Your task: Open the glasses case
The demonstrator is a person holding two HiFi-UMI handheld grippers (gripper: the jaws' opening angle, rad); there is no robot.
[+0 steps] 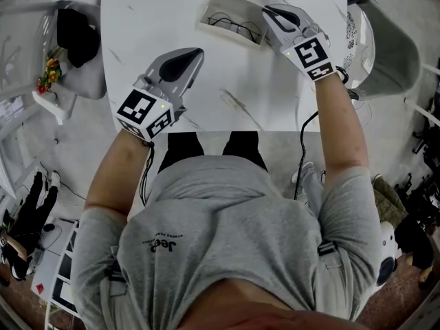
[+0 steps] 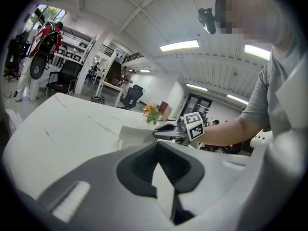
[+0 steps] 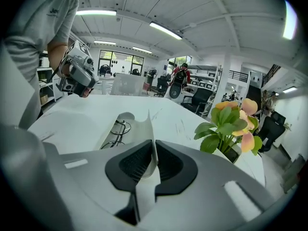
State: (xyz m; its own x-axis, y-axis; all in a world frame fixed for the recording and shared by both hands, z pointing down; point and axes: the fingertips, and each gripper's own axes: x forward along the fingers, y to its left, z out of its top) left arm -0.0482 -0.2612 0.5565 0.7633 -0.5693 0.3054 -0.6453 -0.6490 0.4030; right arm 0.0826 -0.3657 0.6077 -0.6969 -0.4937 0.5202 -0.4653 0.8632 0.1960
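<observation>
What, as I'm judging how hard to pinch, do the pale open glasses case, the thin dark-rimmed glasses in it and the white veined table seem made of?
Pale glasses case: probably faux leather or soft plastic, matte; its thin flap curves where the right gripper pinches it.
Dark-rimmed glasses: likely metal wire, very thin rims.
White table: marble or marble-look laminate, smooth with grey veins.

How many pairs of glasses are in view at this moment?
1. The glasses lie inside the open case on the table, at its far side; the right gripper pinches the case's flap. No other pair shows.
</observation>
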